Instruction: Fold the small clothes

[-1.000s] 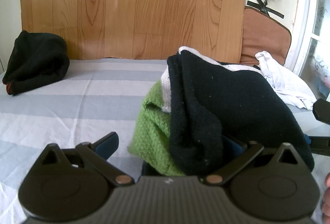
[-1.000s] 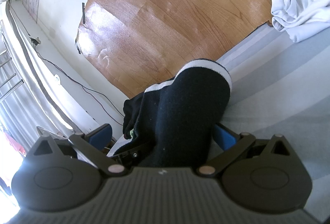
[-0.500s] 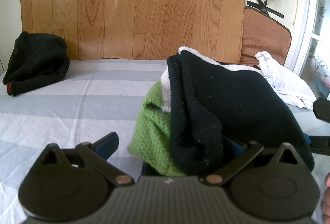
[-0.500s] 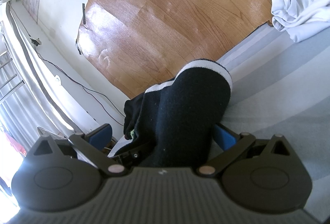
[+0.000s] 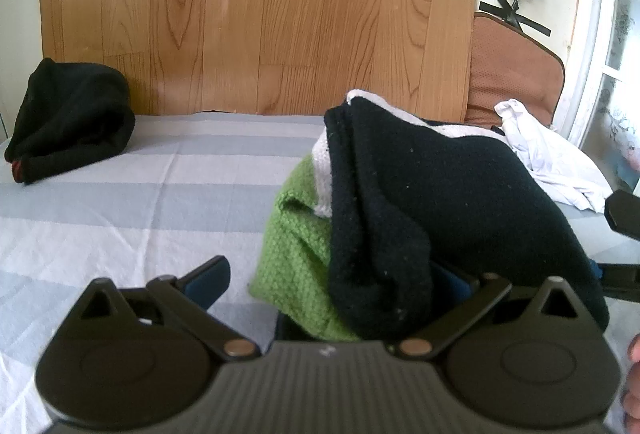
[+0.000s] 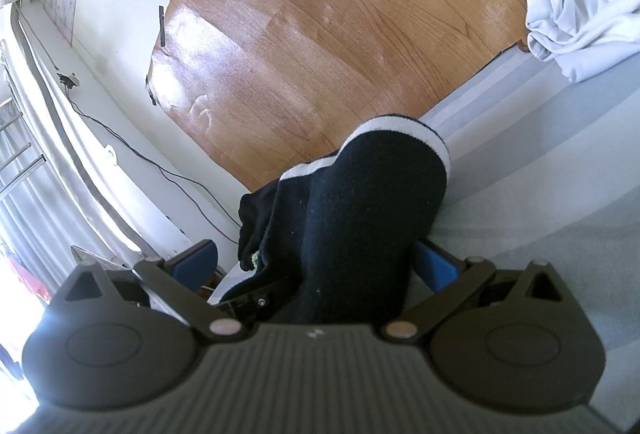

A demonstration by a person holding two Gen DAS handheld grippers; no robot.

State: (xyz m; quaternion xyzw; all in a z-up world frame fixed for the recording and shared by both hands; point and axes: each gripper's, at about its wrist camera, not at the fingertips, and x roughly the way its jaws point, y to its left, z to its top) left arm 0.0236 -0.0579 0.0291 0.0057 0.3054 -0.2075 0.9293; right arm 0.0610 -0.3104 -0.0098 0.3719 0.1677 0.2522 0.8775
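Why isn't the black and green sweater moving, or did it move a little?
No. The sweater sits in the same spot against the wooden board behind it and the black bundle at left.

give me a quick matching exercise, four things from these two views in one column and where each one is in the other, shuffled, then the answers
Things:
1. black, white and green knit garment
2. crumpled white cloth
3. rolled black garment
4. brown cushion

Places:
A. far left of the striped sheet, by the wood panel
B. against the wall, behind the white cloth
C. between the open fingers of both grippers
D. right side of the sheet, beyond the knit garment

Pairs: 1-C, 2-D, 3-A, 4-B
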